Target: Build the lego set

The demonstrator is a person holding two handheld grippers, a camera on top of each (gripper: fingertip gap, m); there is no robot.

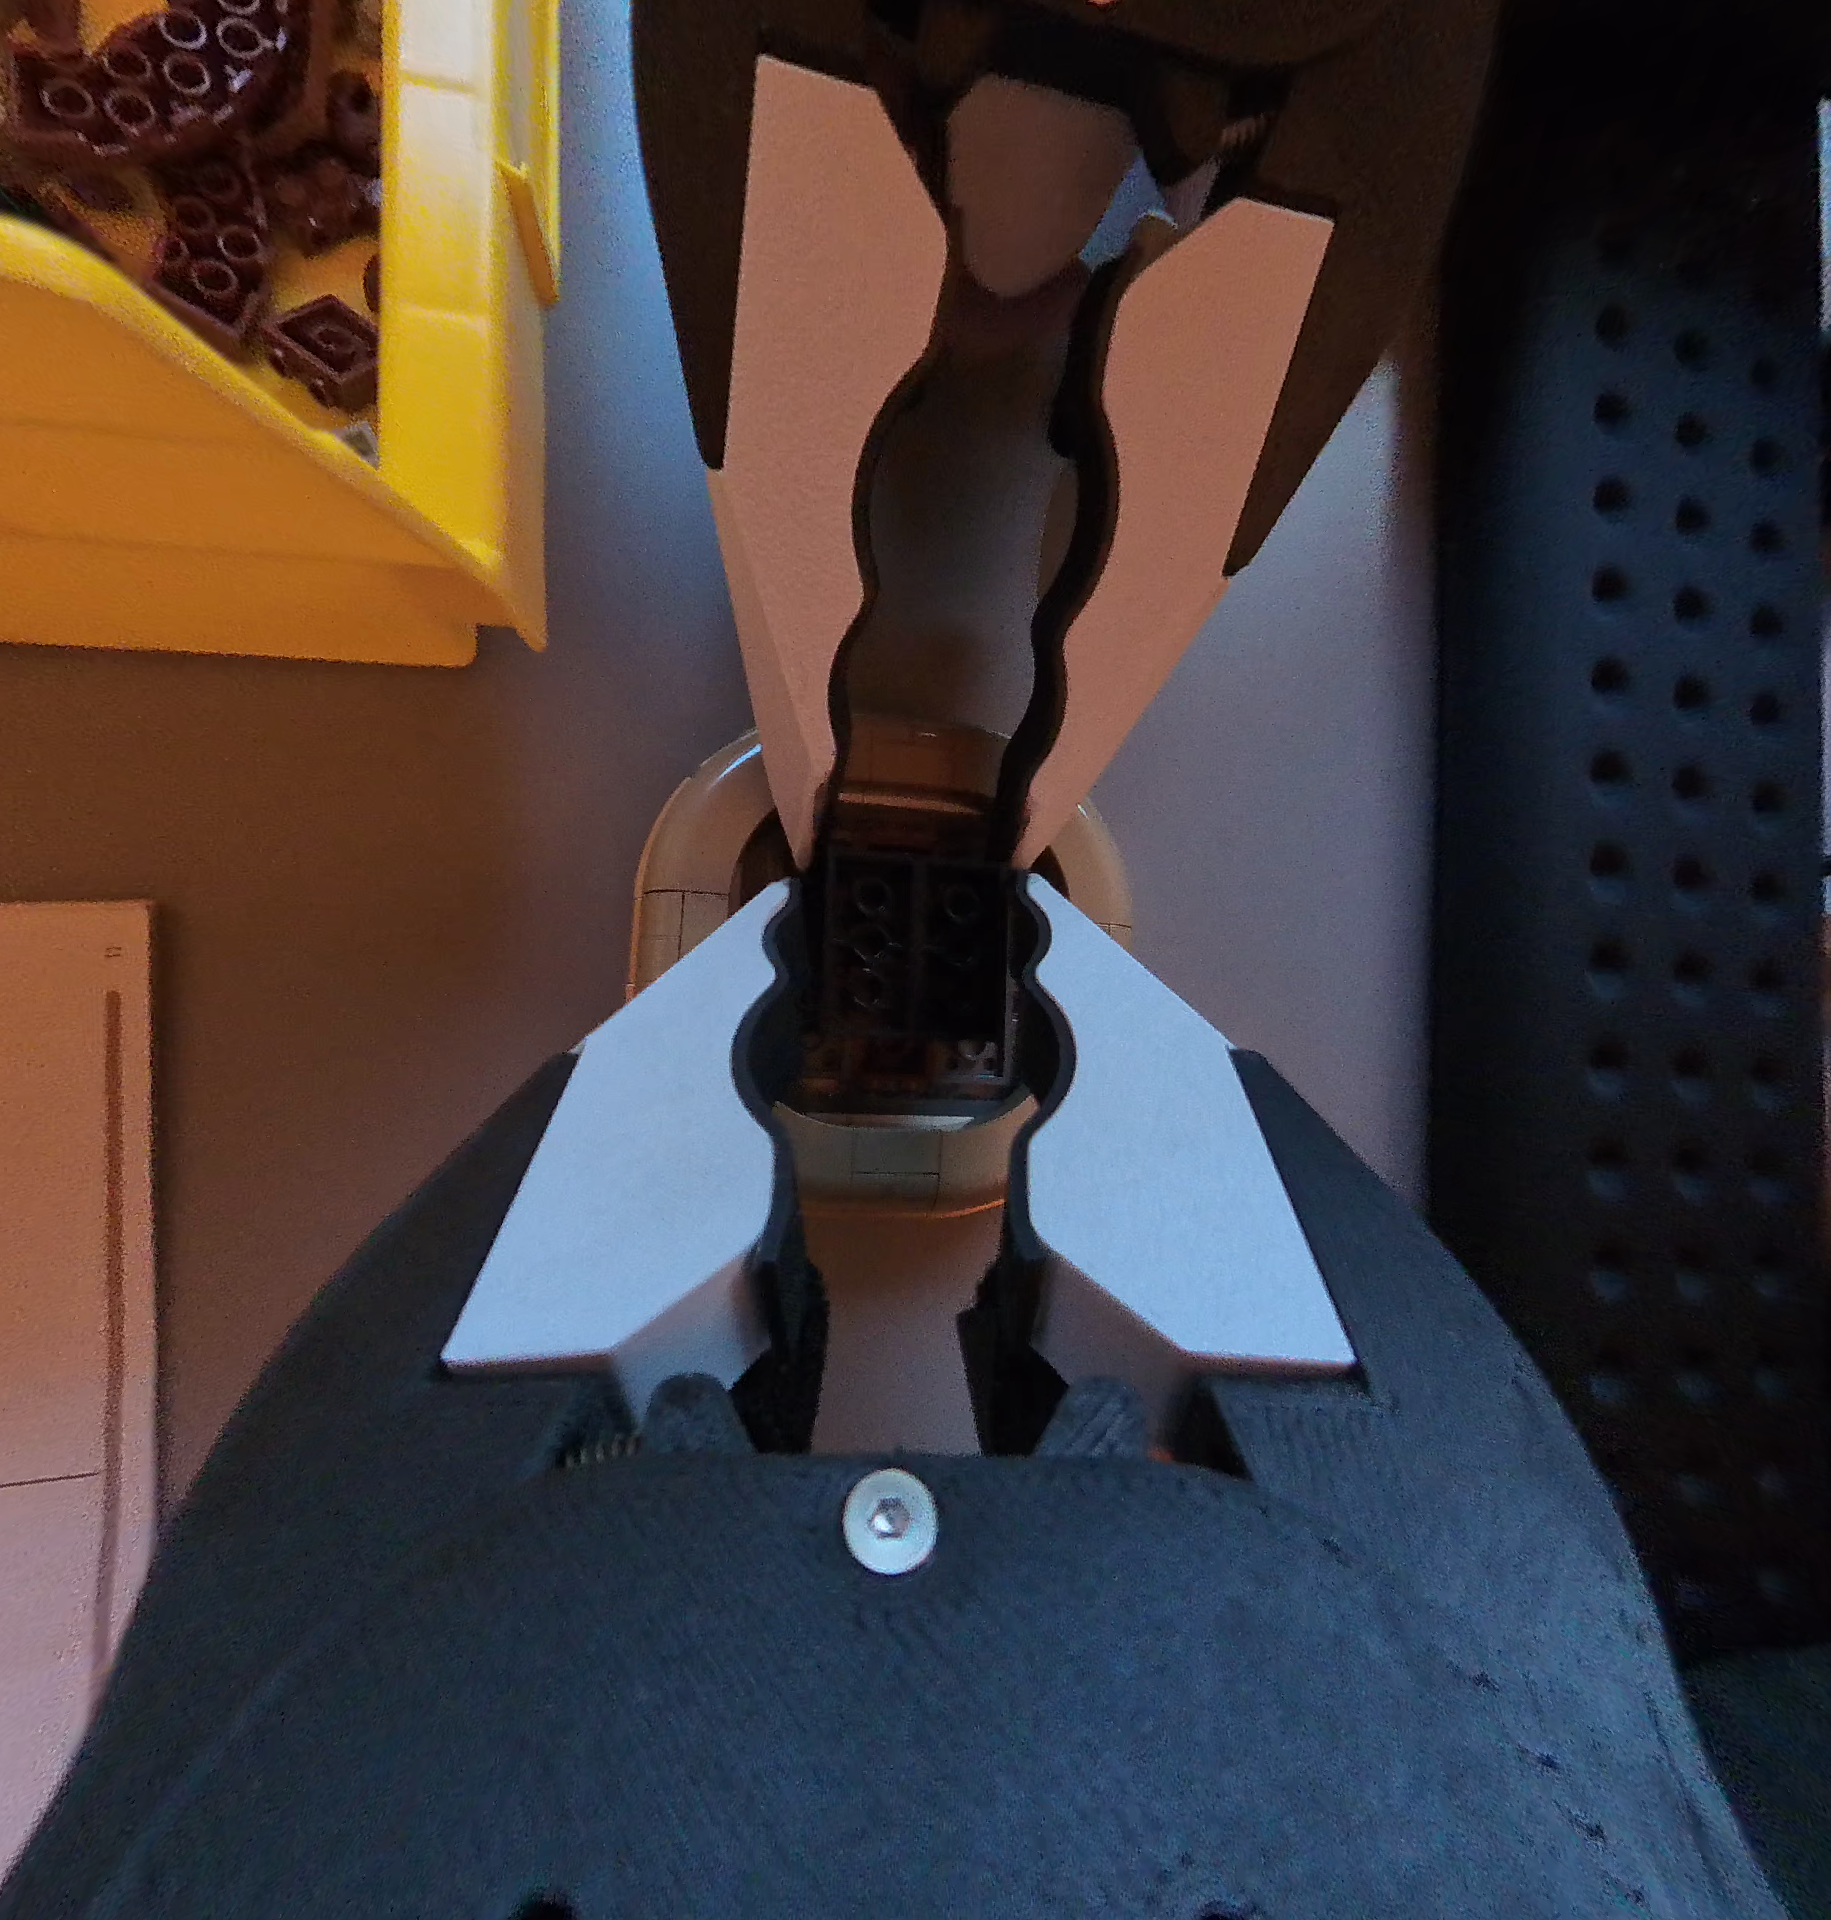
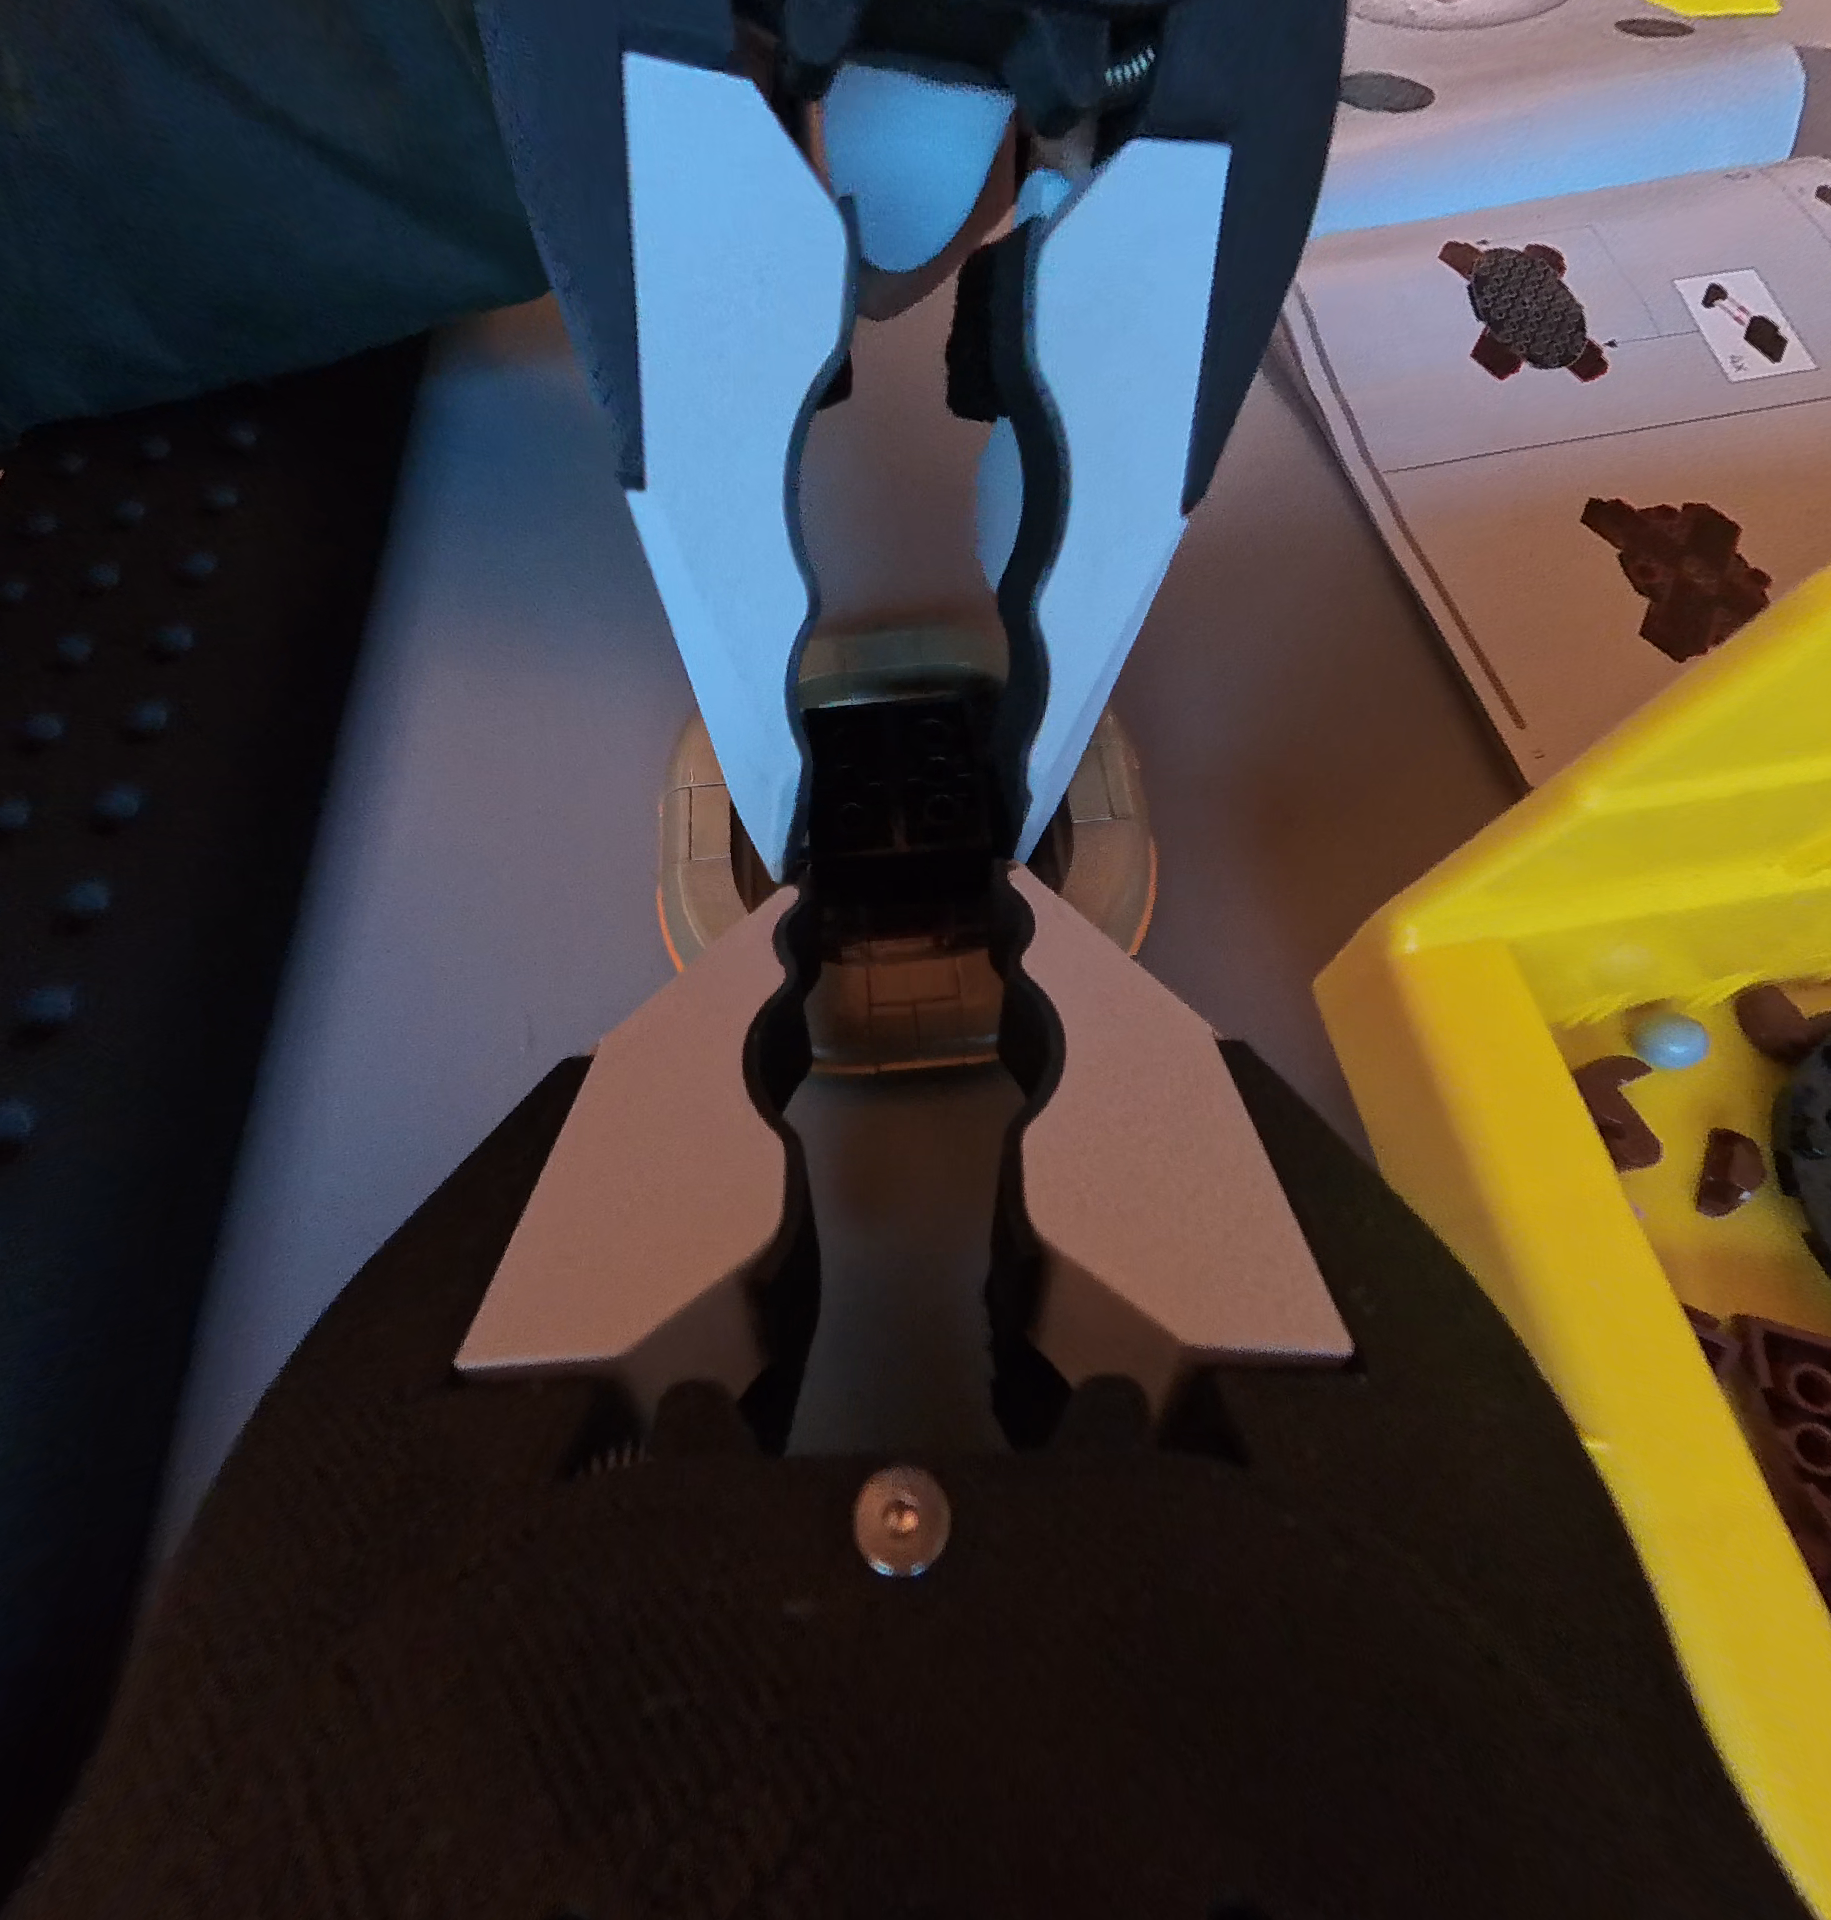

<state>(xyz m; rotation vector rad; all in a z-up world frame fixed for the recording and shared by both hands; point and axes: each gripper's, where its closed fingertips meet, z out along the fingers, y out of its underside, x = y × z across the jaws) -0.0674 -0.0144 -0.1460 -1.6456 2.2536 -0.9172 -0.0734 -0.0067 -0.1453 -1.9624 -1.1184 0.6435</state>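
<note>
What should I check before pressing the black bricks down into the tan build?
1. Left gripper on the black bricks: ok, fingers flank them.
2. Right gripper on the same bricks: ok, fingertips at their end.
3. Bricks over the tan build: ok.
4. Studs aligned underneath: cannot tell, hidden.
5. Yellow bin clear of both grippers: ok.
6. Instruction booklet in sight: ok.

A pale grey desk lay in dim, warm orange light with bluish patches. A dark perforated panel ran along one edge.
</note>
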